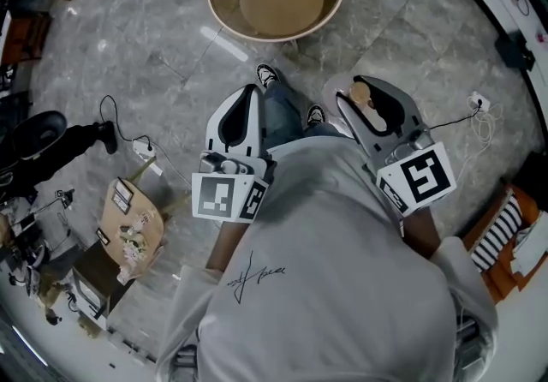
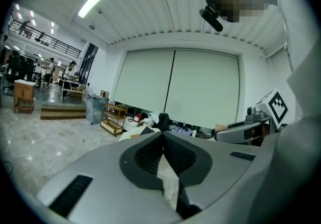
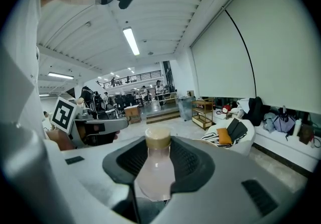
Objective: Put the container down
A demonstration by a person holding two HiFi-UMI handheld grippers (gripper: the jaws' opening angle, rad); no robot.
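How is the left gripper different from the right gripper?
The left gripper's jaws are shut tip to tip; the right gripper's jaws stand wide. The left gripper holds nothing; the right gripper grips a pale pink bottle with a tan cap. Both are grey with black pads.

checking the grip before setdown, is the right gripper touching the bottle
Touching. The right gripper view shows the right gripper closed on the bottle, its pads pressing both sides.

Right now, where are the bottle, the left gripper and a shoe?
bottle (image 3: 155, 170): right gripper view, on its pale body.
left gripper (image 2: 163, 135): left gripper view, where its tips meet.
shoe (image 1: 267, 75): head view, on its top.
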